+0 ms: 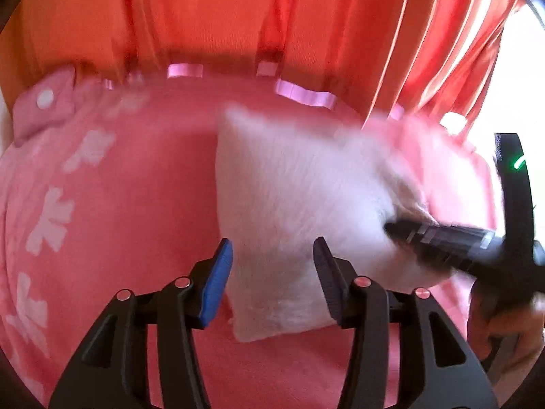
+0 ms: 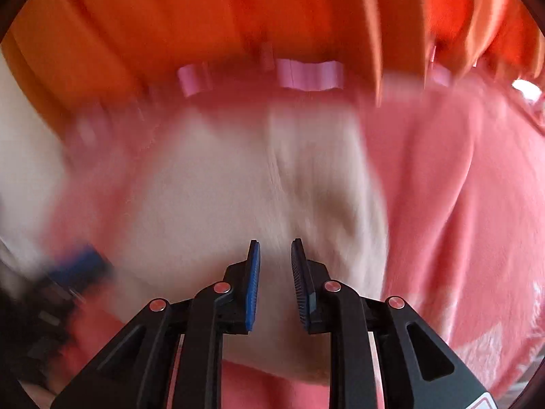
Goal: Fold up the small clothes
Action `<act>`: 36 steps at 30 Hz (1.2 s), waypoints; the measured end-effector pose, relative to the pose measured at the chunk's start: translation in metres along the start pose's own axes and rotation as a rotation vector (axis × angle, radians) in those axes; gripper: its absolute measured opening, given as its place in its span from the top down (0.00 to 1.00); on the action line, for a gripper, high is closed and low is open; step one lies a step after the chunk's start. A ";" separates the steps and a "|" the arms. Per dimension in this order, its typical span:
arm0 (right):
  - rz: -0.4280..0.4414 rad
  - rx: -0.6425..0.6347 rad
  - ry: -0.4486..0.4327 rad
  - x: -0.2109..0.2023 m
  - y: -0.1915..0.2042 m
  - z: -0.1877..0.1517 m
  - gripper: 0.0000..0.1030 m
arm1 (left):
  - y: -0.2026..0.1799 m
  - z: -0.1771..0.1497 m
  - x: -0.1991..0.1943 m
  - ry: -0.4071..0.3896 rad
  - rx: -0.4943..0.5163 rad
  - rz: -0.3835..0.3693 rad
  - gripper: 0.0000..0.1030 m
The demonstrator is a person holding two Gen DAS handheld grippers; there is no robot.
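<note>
A small white fluffy cloth (image 1: 289, 204) lies on a pink blanket (image 1: 136, 204), blurred by motion. My left gripper (image 1: 272, 248) is open, its jaws wide apart over the cloth's near left part. My right gripper (image 1: 395, 228) reaches in from the right in the left wrist view, its tip at the cloth's right edge, where the fabric bunches. In the right wrist view the right gripper (image 2: 275, 247) hovers over the white cloth (image 2: 238, 187) with its jaws a narrow gap apart and nothing seen between them.
The pink blanket (image 2: 460, 187) has white flower prints and pink satin loops (image 1: 303, 95) along its far edge. An orange-red curtain (image 1: 238, 10) hangs behind. A bright window (image 1: 511, 85) is at the right. The left gripper shows blurred at the lower left of the right wrist view (image 2: 68, 272).
</note>
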State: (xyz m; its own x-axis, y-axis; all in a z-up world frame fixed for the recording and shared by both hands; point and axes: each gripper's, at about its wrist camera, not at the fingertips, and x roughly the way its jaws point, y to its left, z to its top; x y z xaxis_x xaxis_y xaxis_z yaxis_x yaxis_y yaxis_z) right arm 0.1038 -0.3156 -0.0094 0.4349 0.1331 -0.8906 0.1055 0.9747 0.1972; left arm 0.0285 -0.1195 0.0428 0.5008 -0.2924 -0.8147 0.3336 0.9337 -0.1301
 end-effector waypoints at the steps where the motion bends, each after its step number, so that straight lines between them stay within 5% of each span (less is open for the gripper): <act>1: -0.015 -0.008 -0.031 -0.009 0.003 -0.003 0.83 | -0.001 -0.004 0.012 0.027 0.001 0.019 0.52; 4: 0.038 0.025 -0.103 -0.042 0.001 -0.002 0.81 | -0.001 -0.013 0.014 0.005 0.017 0.074 0.51; 8: 0.016 0.039 -0.006 -0.005 -0.013 -0.018 0.81 | 0.002 -0.013 0.018 0.023 -0.001 0.069 0.47; 17: 0.067 0.149 -0.213 -0.056 -0.028 0.027 0.78 | -0.003 -0.012 0.018 0.026 0.002 0.102 0.47; 22: -0.012 0.160 -0.054 0.013 -0.039 0.051 0.79 | -0.004 -0.012 0.018 0.027 0.005 0.109 0.46; 25: -0.013 0.139 -0.096 0.001 -0.035 0.049 0.79 | -0.004 -0.013 0.019 0.025 0.005 0.113 0.44; 28: 0.093 0.213 -0.231 -0.034 -0.053 0.032 0.75 | -0.002 -0.013 0.019 0.021 -0.012 0.116 0.41; 32: 0.105 0.354 -0.279 -0.047 -0.089 0.010 0.42 | 0.008 -0.009 0.002 -0.027 -0.102 0.008 0.39; 34: 0.094 0.390 -0.253 -0.042 -0.098 0.006 0.41 | 0.013 -0.005 -0.004 -0.047 -0.165 -0.073 0.21; 36: 0.123 0.426 -0.212 -0.033 -0.103 0.005 0.40 | 0.019 0.001 0.000 -0.038 -0.218 -0.126 0.18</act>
State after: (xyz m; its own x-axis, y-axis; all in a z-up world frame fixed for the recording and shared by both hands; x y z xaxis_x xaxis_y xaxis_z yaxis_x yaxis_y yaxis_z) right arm 0.0831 -0.4210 0.0017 0.6351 0.1593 -0.7558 0.3796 0.7878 0.4851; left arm 0.0356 -0.1020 0.0414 0.4973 -0.4133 -0.7628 0.2172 0.9105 -0.3517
